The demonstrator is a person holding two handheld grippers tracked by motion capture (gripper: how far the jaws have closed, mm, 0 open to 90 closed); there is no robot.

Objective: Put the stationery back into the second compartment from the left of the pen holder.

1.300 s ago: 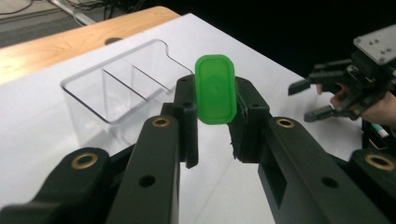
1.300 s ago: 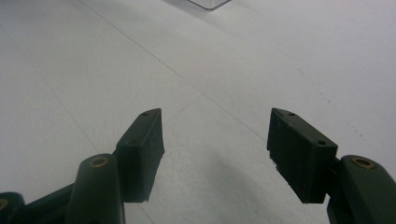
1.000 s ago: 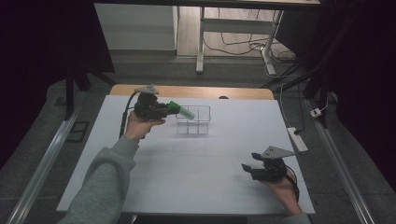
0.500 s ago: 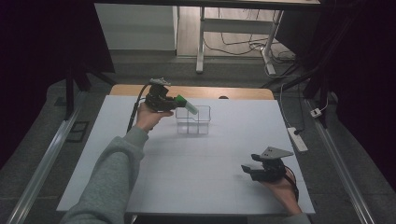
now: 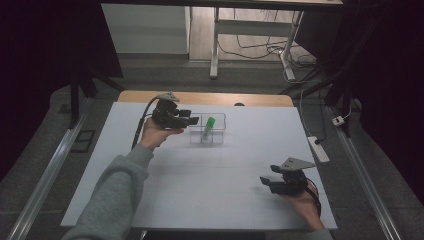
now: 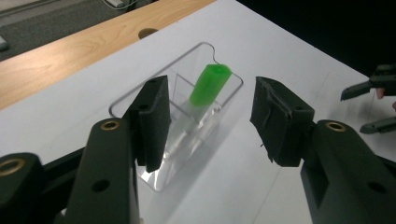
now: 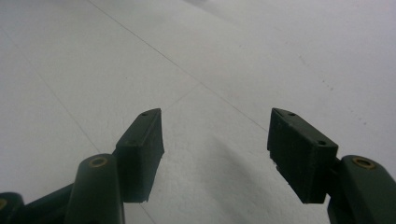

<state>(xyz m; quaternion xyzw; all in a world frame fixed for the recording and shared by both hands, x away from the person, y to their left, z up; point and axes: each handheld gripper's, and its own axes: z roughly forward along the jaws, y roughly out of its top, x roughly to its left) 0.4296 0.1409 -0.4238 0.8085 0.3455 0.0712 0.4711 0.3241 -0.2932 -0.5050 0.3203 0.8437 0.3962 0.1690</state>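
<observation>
Beside the clear box (image 5: 207,129) (green-capped tube (image 5: 209,125) inside), wooden strip (image 5: 260,99) behind.

A white table top (image 5: 200,190) over a wooden desk (image 5: 210,98); grey floor (image 5: 60,120), cables (image 5: 260,50), a power strip (image 5: 319,149), dark surroundings.

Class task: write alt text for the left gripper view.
A green-capped tube leans inside a clear plastic divided box on a white table, seen between the left gripper's two open black jaws, which have just opened and hold nothing.
</observation>
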